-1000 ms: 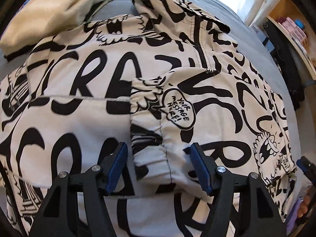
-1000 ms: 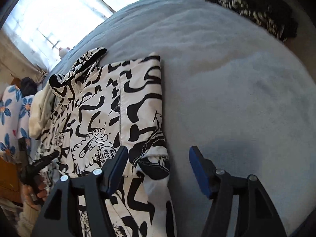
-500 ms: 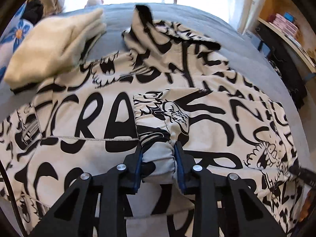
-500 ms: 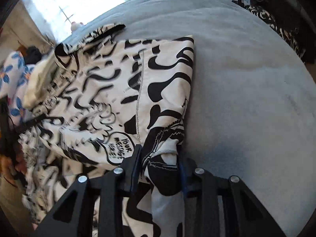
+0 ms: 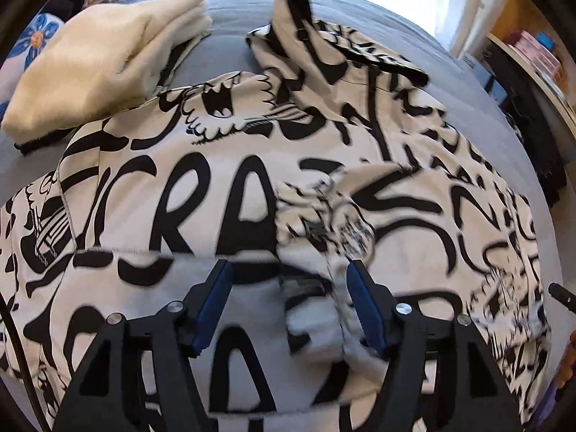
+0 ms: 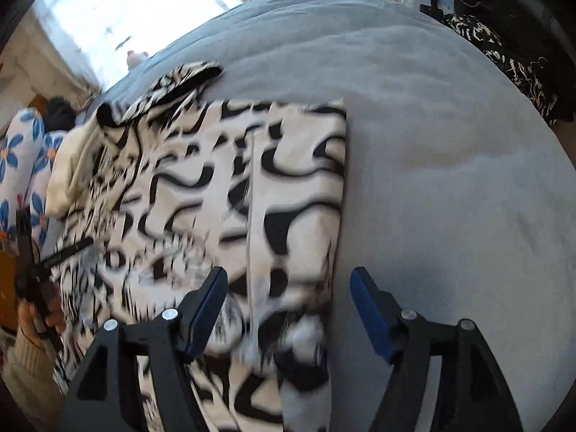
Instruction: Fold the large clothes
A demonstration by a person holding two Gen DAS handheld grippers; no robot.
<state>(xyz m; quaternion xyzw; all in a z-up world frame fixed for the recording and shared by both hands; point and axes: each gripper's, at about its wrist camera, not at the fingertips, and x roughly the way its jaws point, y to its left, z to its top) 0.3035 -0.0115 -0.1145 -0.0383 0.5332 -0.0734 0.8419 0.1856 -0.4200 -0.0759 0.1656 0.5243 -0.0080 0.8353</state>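
Observation:
A large white hoodie with black graffiti print (image 5: 223,194) lies spread on a grey bed, hood at the far end. It also shows in the right wrist view (image 6: 223,194). A sleeve cuff (image 5: 316,316) lies folded over the body, between the fingers of my open left gripper (image 5: 288,306), which holds nothing. My right gripper (image 6: 288,309) is open over the hoodie's right edge, where another cuff (image 6: 298,345) lies loose beneath it. Both views are motion-blurred.
A folded cream garment (image 5: 93,68) lies at the far left by the hoodie's shoulder. Blue-flowered bedding (image 6: 21,165) is at the left. Bare grey bedcover (image 6: 450,198) lies right of the hoodie. Dark clothes (image 6: 511,61) and shelves (image 5: 532,54) stand beyond the bed's right edge.
Both grippers closed on the sleeve cuffs half a second ago and have now opened, letting the cuffs go. Both have pulled back slightly.

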